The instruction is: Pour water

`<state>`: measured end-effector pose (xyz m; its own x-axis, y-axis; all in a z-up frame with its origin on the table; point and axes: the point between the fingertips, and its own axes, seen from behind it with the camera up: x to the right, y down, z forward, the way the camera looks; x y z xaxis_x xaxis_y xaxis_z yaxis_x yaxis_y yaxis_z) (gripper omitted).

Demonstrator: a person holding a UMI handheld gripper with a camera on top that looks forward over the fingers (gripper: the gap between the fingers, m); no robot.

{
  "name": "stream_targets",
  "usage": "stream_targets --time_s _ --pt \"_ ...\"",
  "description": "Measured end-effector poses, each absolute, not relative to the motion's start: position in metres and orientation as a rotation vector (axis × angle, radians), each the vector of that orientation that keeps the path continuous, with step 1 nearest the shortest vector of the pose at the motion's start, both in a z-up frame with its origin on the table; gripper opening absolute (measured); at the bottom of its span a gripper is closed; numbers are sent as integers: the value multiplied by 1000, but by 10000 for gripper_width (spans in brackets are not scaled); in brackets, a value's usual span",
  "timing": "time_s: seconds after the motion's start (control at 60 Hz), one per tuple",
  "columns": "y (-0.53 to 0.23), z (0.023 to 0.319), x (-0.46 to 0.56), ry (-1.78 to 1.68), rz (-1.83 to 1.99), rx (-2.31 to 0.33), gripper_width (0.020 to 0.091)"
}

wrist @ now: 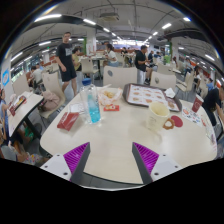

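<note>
1. Bright ceiling lights hang over a busy hall of tables, with people (67,55) standing in the background.
2. On the white counter (110,140), a water bottle (93,106) stands toward the far left edge, and a pale cup (157,115) sits nearer the right edge (well apart from the bottle).
3. The hand-held gripper (111,160) is released, its fingers spread over the near edge, grasping nothing.
4. A tray (144,95) lies at the far edge.
</note>
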<state>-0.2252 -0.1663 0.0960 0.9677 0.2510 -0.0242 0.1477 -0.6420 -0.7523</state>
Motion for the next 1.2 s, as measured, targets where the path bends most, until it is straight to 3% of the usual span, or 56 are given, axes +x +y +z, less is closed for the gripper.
stream_targets --time_s 0.217,0.4,0.45,0.533,0.583,0.667,0.767,0.85,1.017,1.2 --pt "-84 101 -322 -212 216 -2128 853" --pt "-6 85 -353 -132 174 -2074 837" --pt "8 79 -358 -124 160 -2066 802" --pt "25 71 -364 -142 135 -2052 680" --pt "31 68 -365 -157 100 -2040 569" --pt "37 68 -366 -178 92 -2019 538" --pt "35 68 -362 -180 96 -2028 430" --pt "35 71 -354 -187 60 -2029 407" --pt "31 113 -353 -135 197 -1991 408" --pt "29 188 -334 302 727 -1938 407"
